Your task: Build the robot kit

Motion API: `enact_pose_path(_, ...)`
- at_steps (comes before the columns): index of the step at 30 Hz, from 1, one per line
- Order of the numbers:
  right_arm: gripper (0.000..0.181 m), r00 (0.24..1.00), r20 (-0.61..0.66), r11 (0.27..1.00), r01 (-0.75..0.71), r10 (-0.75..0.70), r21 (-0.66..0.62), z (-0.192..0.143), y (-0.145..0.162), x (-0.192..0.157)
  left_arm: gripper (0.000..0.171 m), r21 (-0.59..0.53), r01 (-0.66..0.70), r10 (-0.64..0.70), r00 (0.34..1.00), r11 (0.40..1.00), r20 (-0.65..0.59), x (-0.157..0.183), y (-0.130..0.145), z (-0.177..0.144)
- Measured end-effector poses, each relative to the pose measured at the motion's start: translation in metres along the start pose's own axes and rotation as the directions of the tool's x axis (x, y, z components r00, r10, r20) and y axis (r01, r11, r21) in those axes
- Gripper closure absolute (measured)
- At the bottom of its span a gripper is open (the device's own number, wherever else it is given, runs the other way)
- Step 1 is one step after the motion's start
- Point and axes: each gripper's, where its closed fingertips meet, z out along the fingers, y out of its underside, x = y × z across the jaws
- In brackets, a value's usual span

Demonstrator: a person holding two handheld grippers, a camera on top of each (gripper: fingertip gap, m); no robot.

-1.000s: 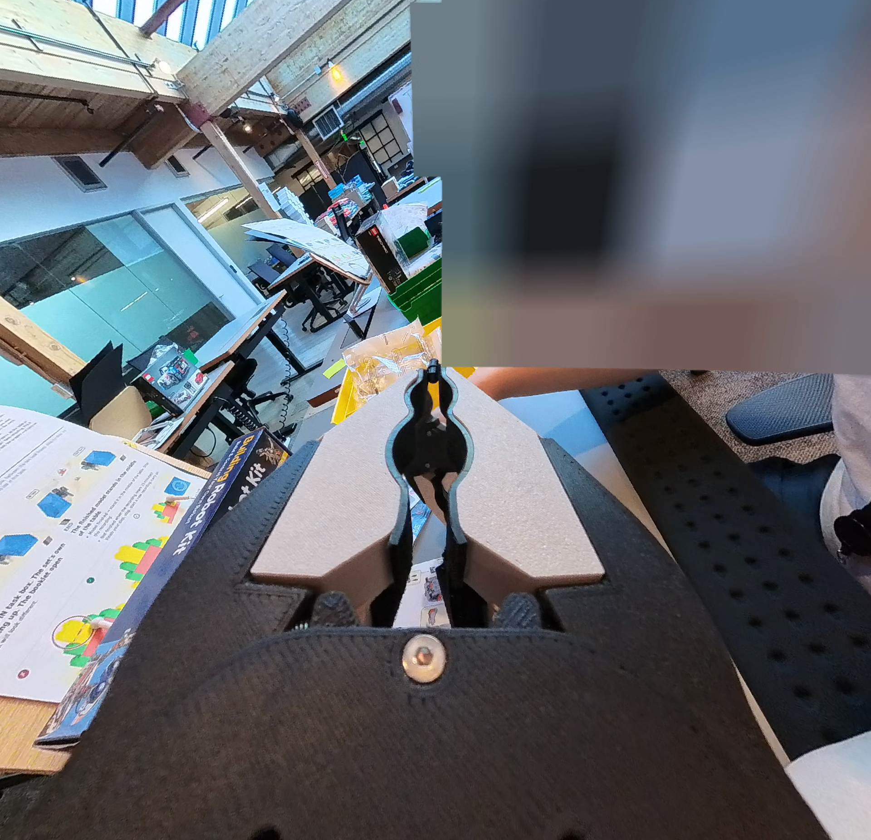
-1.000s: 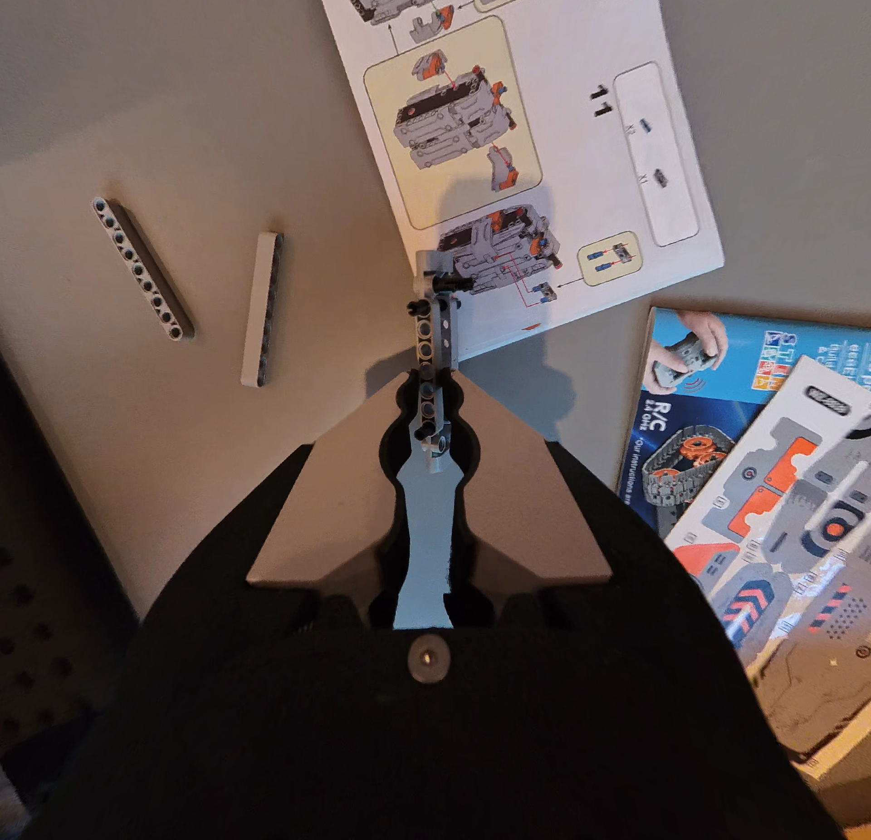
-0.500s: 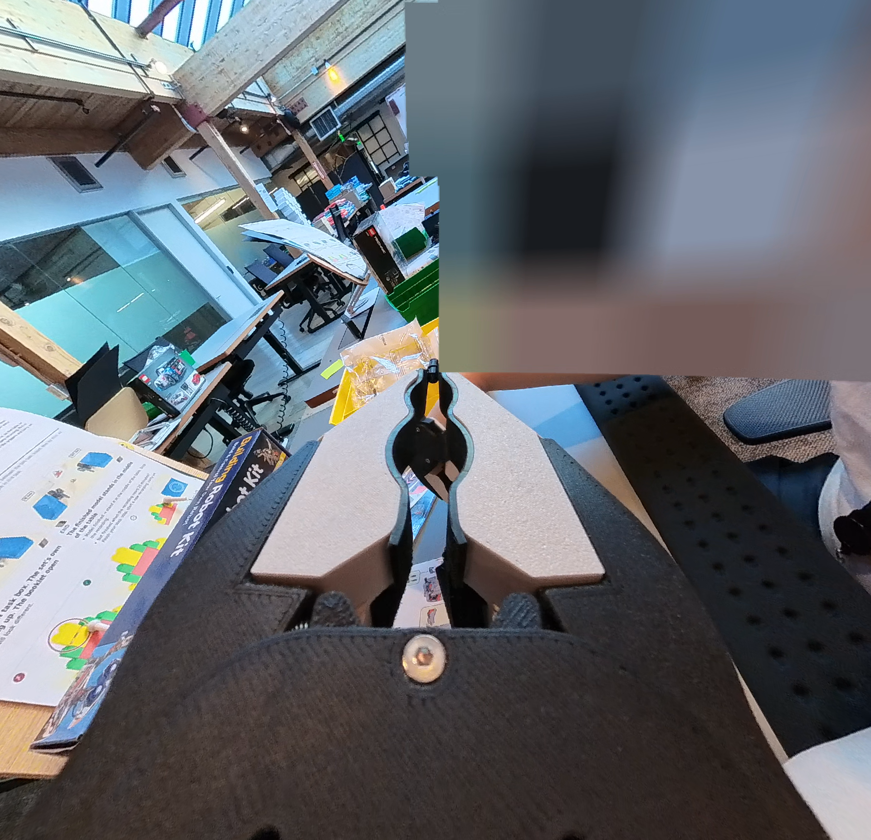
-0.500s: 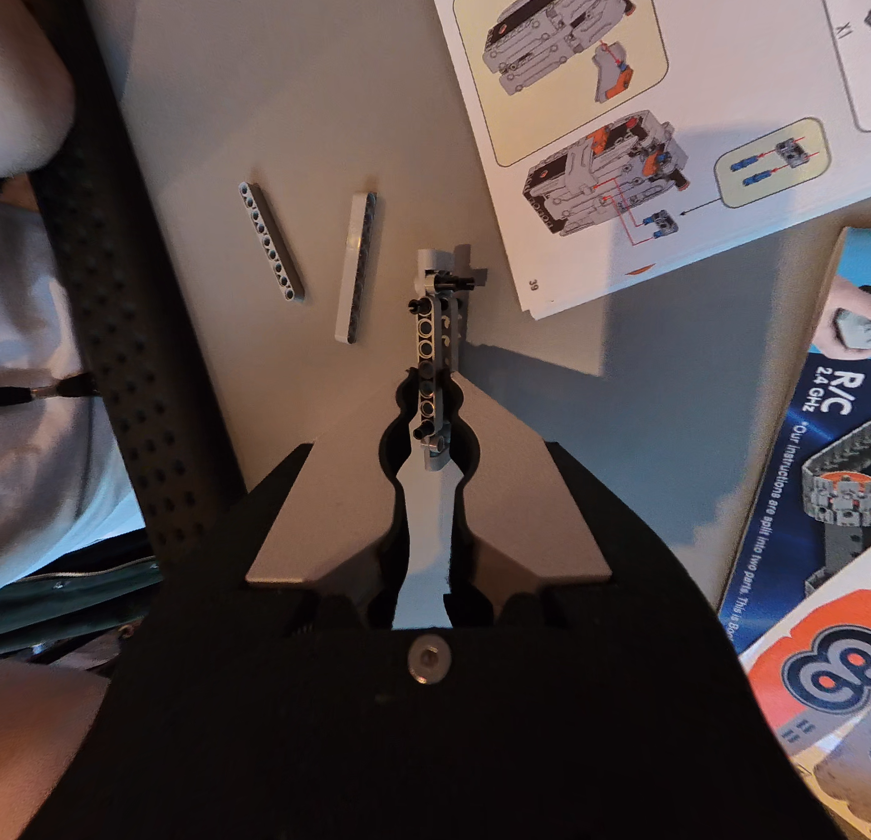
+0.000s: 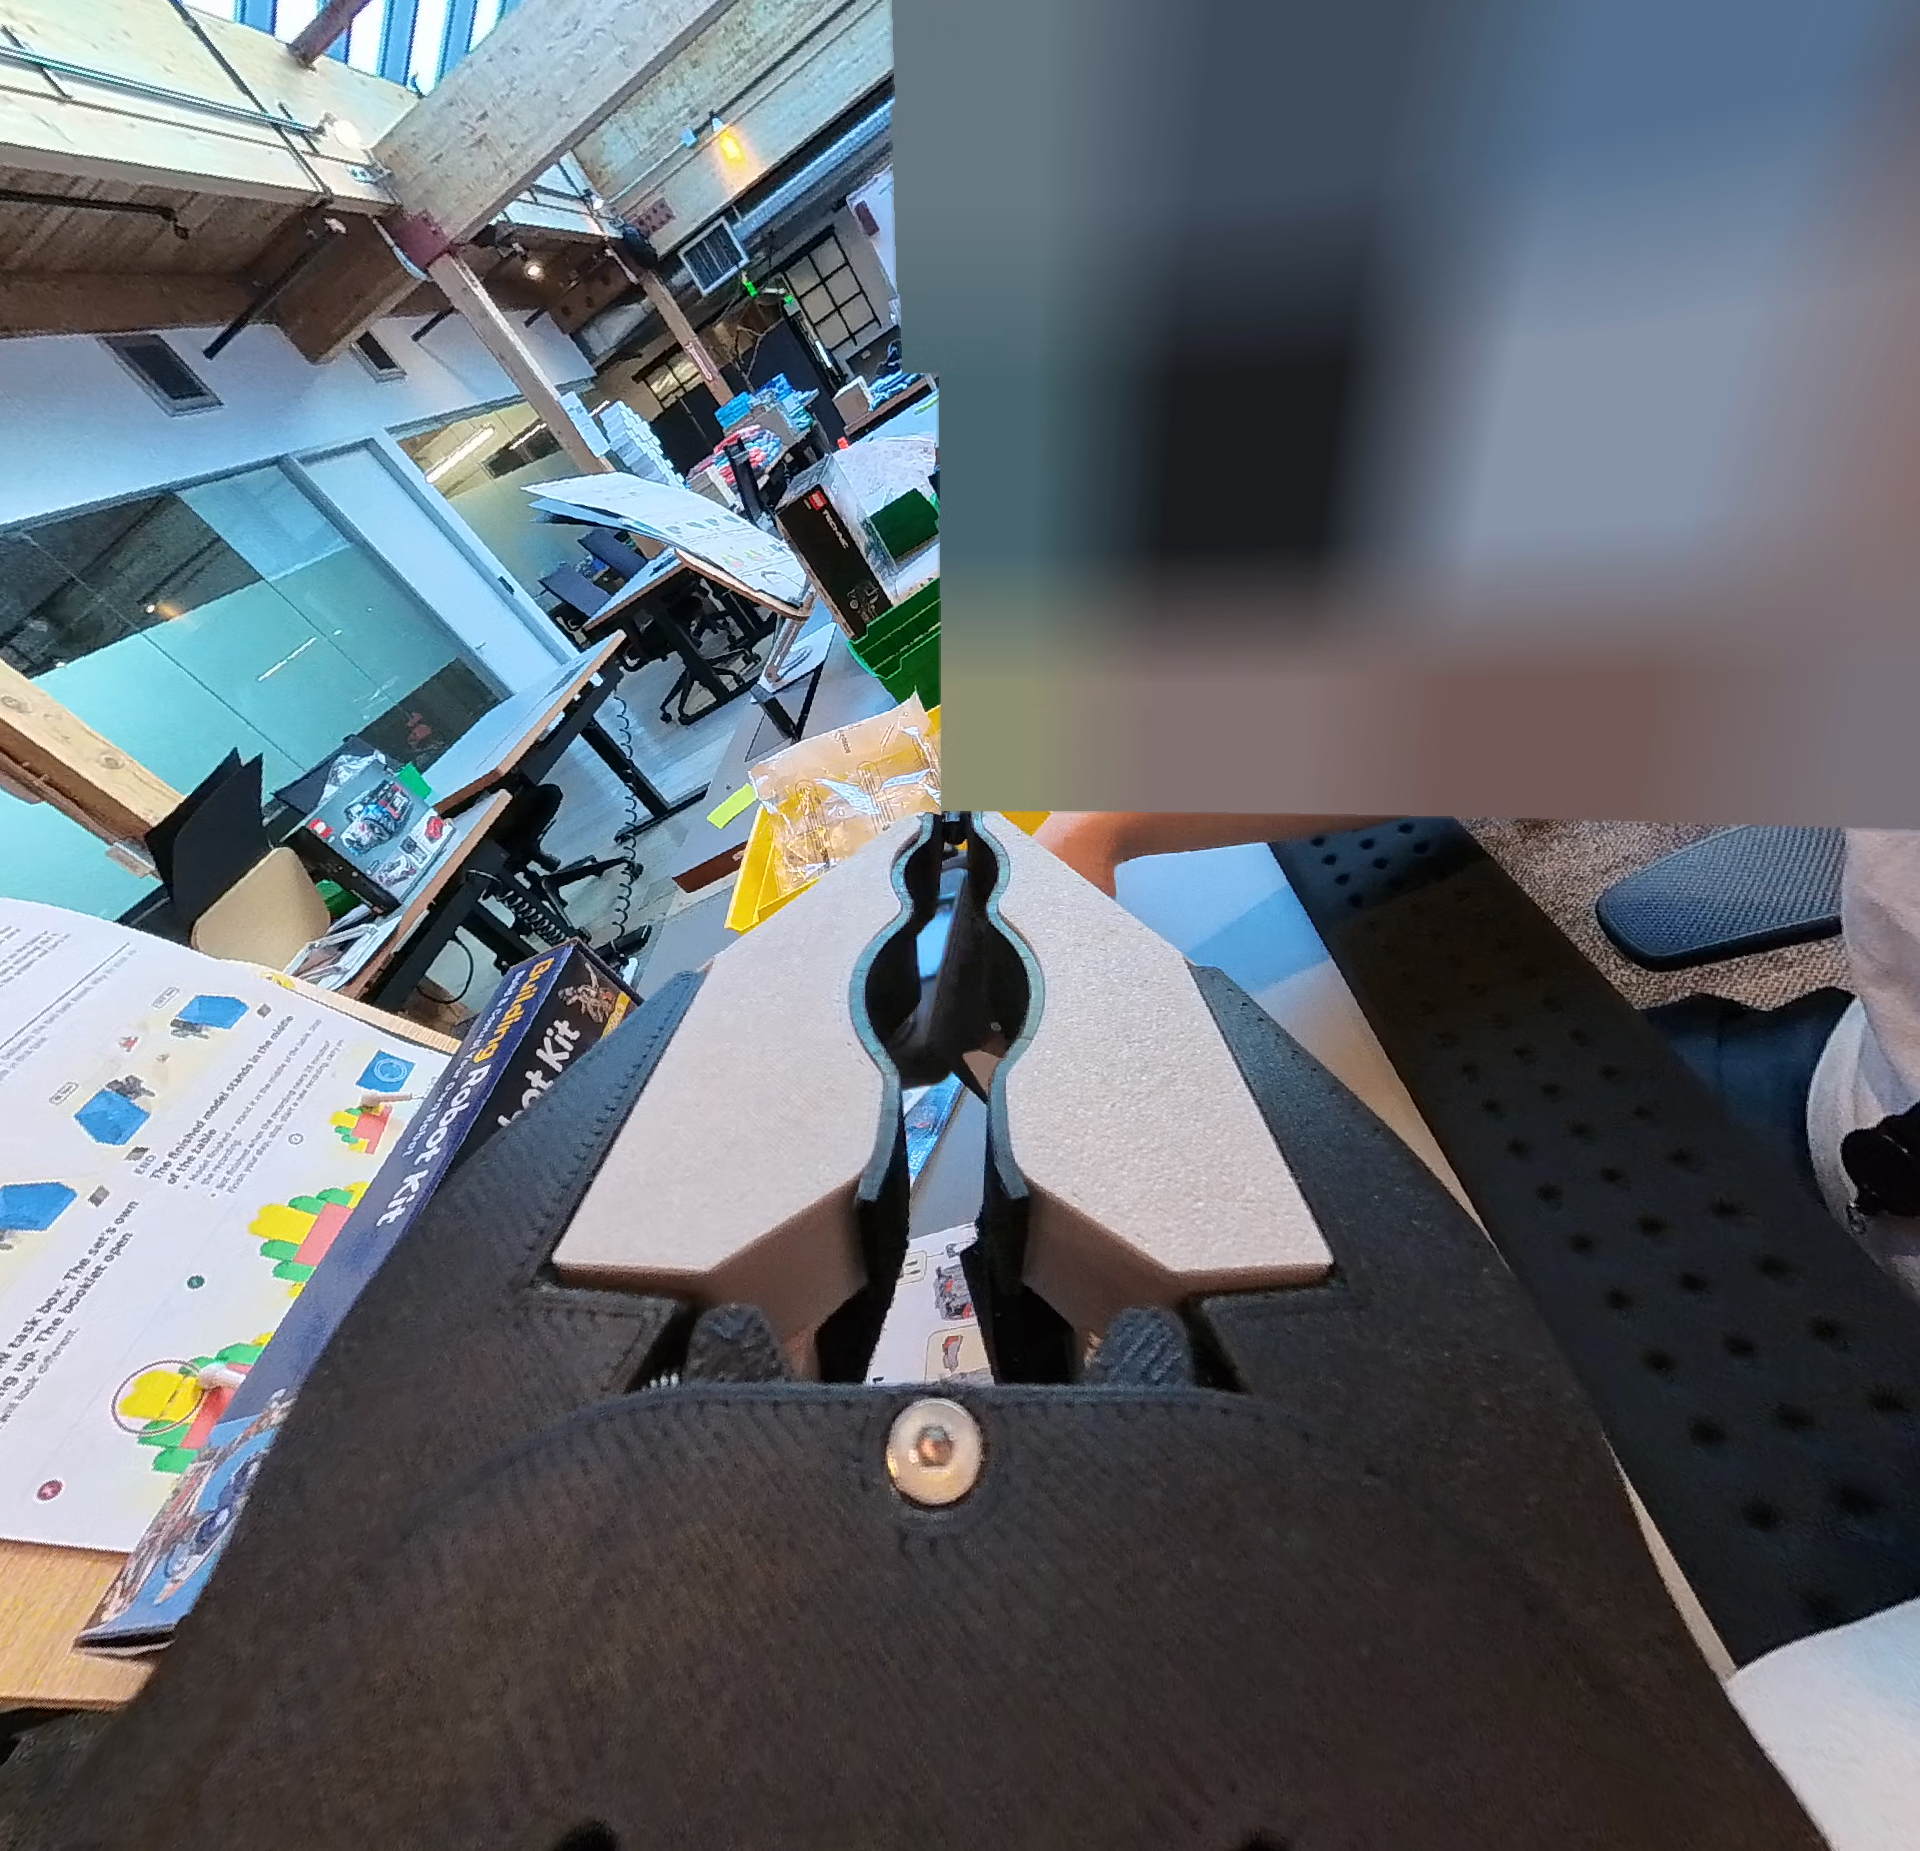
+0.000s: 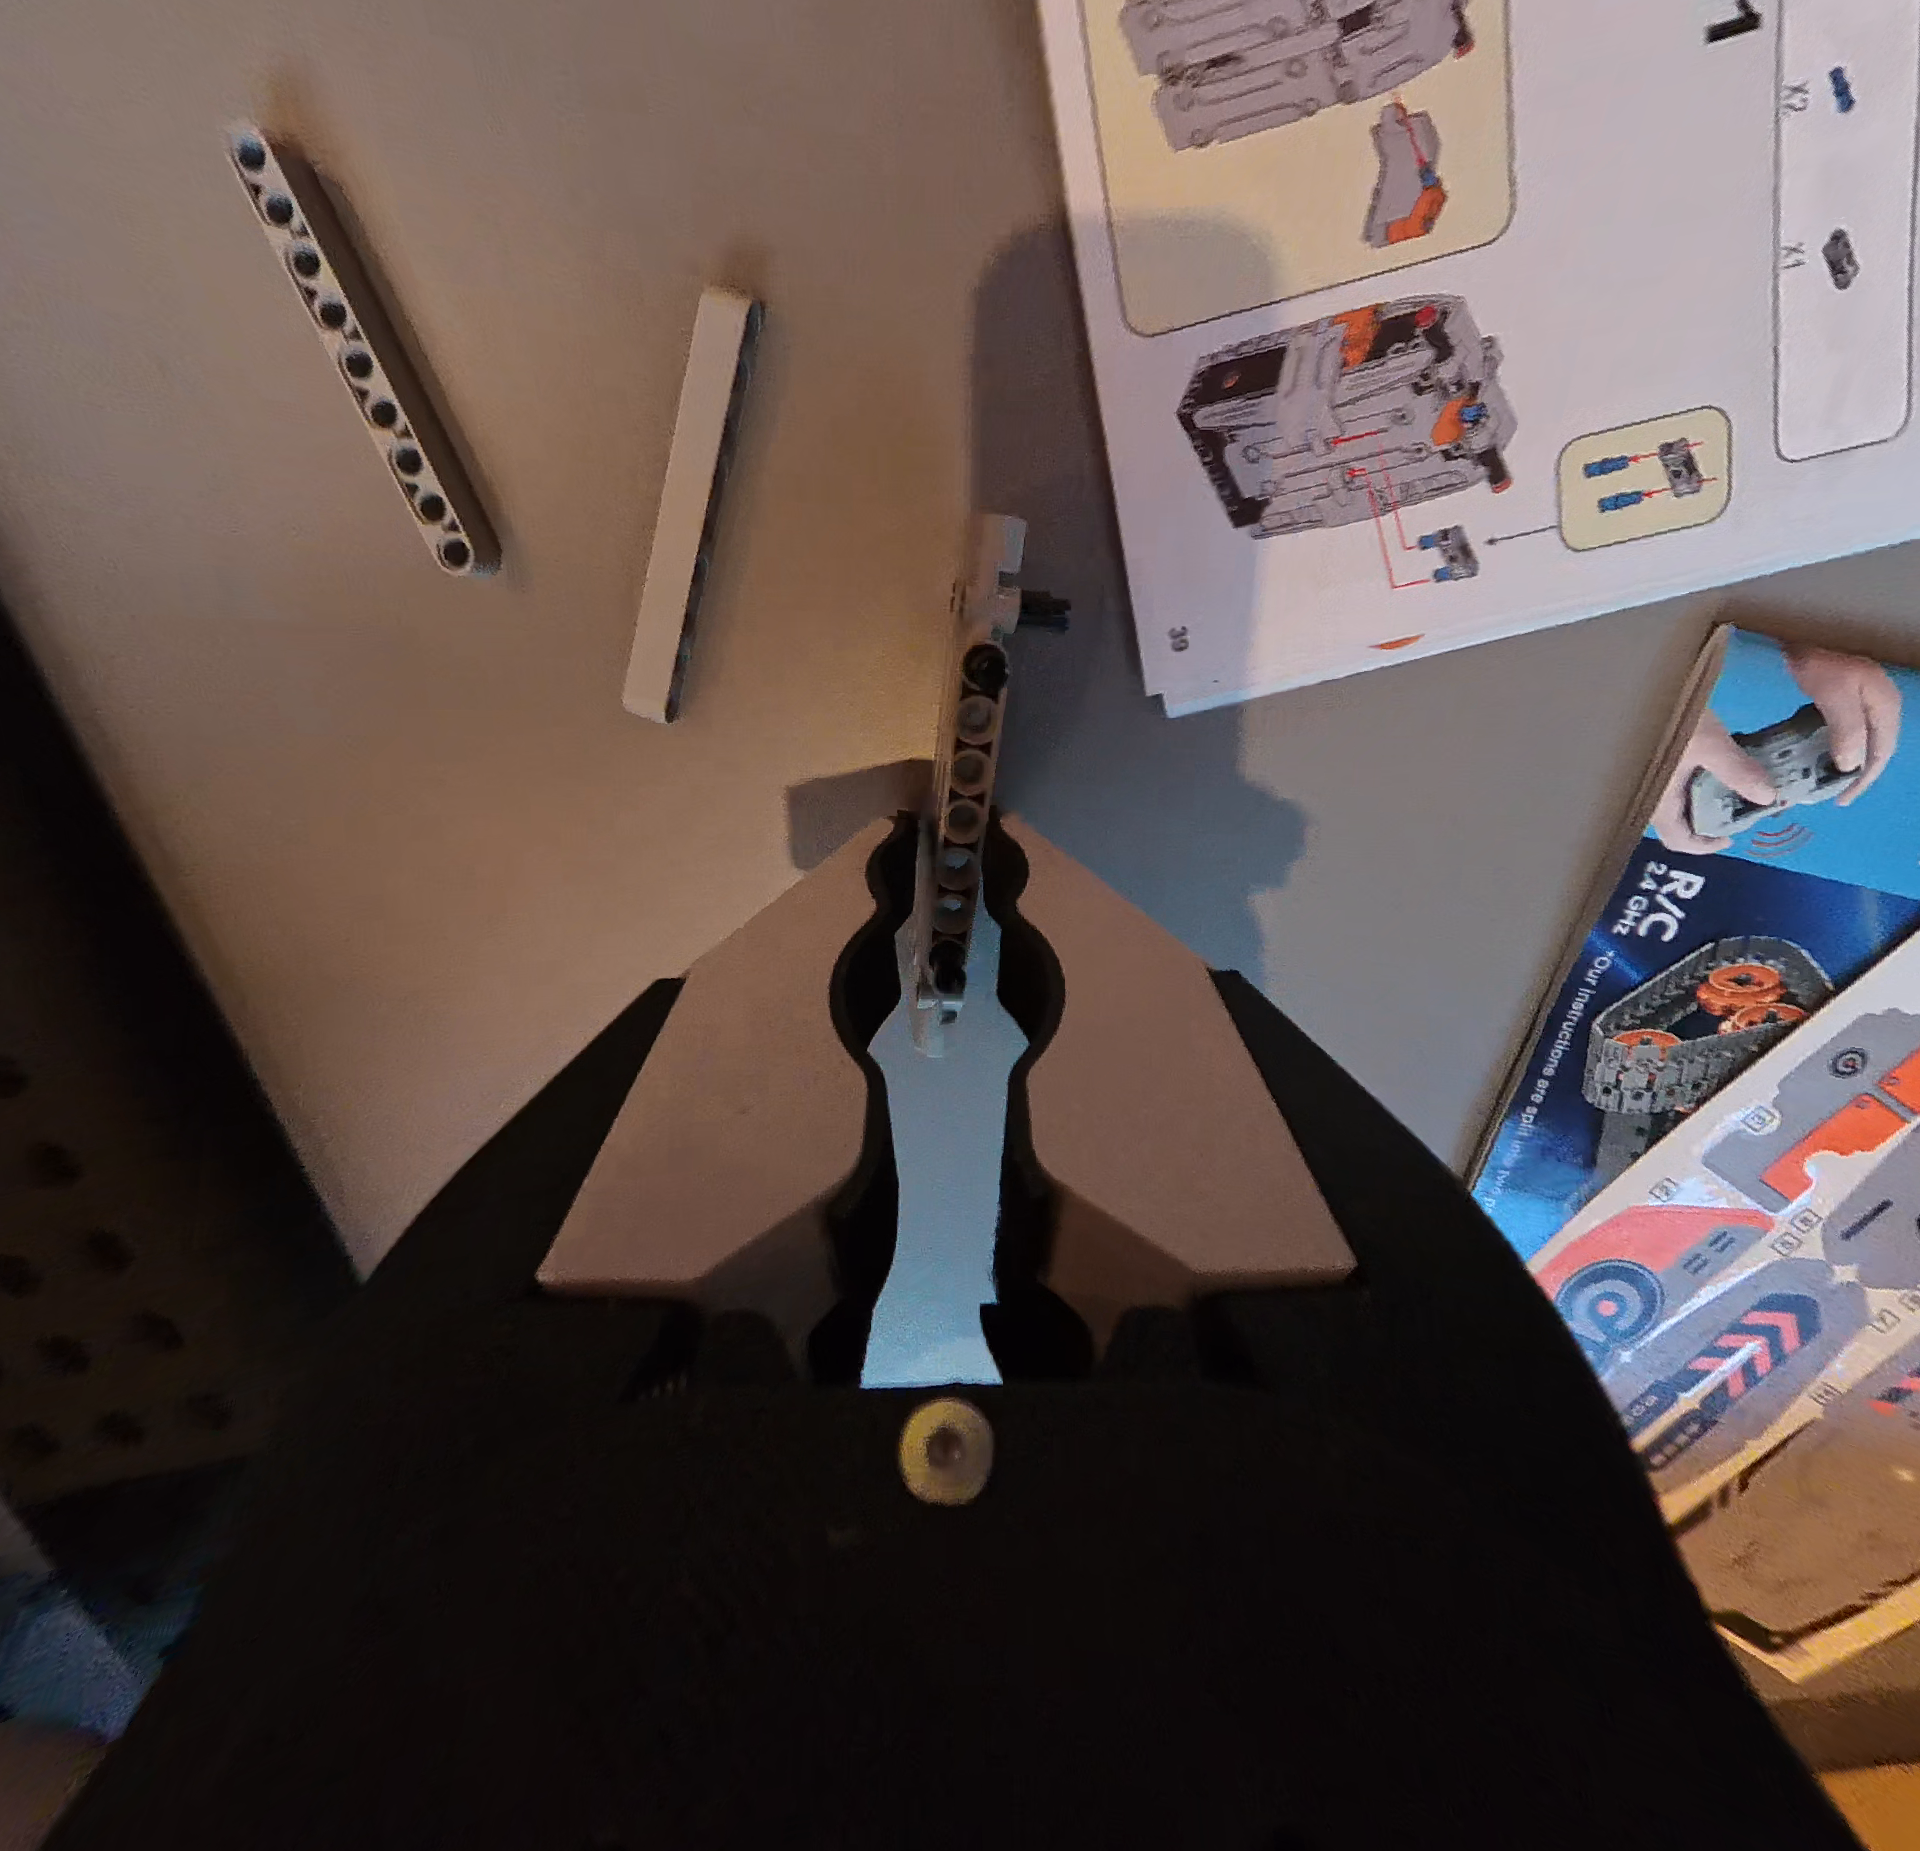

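Above a pale worktop (image 6: pixel 520 866), the right gripper (image 6: pixel 951 835) points down with its jaws pinching a small grey-and-white beam assembly (image 6: pixel 966 793). This assembly sticks out past the fingertips, its holed strip facing the camera and a white block with a dark pin at its far end. Its far end lies close to the worktop, though contact cannot be told.

Left of it, two loose beams lie flat and well apart from the held piece: a white beam (image 6: pixel 691 502) on its edge, and farther left a grey holed beam (image 6: pixel 358 347) set at a slant. To the right, an open instruction booklet (image 6: pixel 1558 575) lies with its near corner just beside the assembly. Nearer and farther right sits a blue kit box (image 6: pixel 1704 928), with a printed sticker sheet (image 6: pixel 1714 1261) lying across its near part.

The left gripper (image 5: pixel 951 835) is held up, facing out over the room. Its jaws stand nearly together around a small dark part (image 5: pixel 940 970) lodged in the round hollow between them; whether they truly press it cannot be told. To its left lie a printed sheet (image 5: pixel 125 1178) and a dark blue box (image 5: pixel 416 1178). Beyond the fingertips are a yellow bin (image 5: pixel 769 876) holding clear bags (image 5: pixel 842 793), and to the right a black perforated strip (image 5: pixel 1610 1178).
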Motion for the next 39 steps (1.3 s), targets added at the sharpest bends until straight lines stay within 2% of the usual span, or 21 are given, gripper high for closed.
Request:
enact_pose_path(4, 0.162, 1.000, -0.002, 1.000, -0.003, 0.003, 0.007, -0.002, -0.007, -0.005, 0.170, -0.008, 0.000, 0.000, 1.000, 1.000, -0.005, 0.001, 0.001, 0.002)
enact_pose_path(8, 0.175, 0.999, -0.026, 1.000, -0.021, 0.021, 0.006, -0.006, -0.009, 0.001, 0.170, -0.015, -0.003, 0.003, 1.000, 1.000, -0.012, 0.002, 0.002, 0.004)
enact_pose_path(12, 0.174, 0.999, -0.037, 0.999, -0.032, 0.032, -0.003, -0.006, -0.008, 0.005, 0.170, -0.018, -0.005, 0.005, 1.000, 1.000, -0.014, 0.003, 0.002, 0.004)
enact_pose_path(17, 0.166, 0.998, -0.064, 0.997, -0.026, 0.021, -0.075, -0.004, 0.004, 0.009, 0.170, -0.024, -0.003, 0.003, 1.000, 1.000, -0.020, 0.004, 0.003, 0.005)
enact_pose_path(20, 0.166, 0.998, -0.052, 0.995, -0.032, 0.027, -0.094, -0.005, 0.007, 0.008, 0.170, -0.027, -0.005, 0.004, 1.000, 1.000, -0.021, 0.004, 0.004, 0.006)
enact_pose_path(30, 0.165, 0.998, 0.000, 0.949, 0.055, -0.058, -0.309, -0.011, 0.032, 0.000, 0.170, -0.032, -0.005, 0.005, 1.000, 0.999, -0.025, 0.004, 0.004, 0.008)
enact_pose_path(35, 0.163, 0.991, 0.032, 0.856, 0.131, -0.132, -0.500, -0.015, 0.049, -0.001, 0.169, -0.040, -0.005, 0.004, 1.000, 0.999, -0.028, 0.005, 0.006, 0.010)
enact_pose_path(39, 0.164, 0.984, 0.055, 0.812, 0.172, -0.171, -0.558, -0.017, 0.053, -0.001, 0.170, -0.040, -0.008, 0.006, 1.000, 0.999, -0.029, 0.005, 0.005, 0.010)
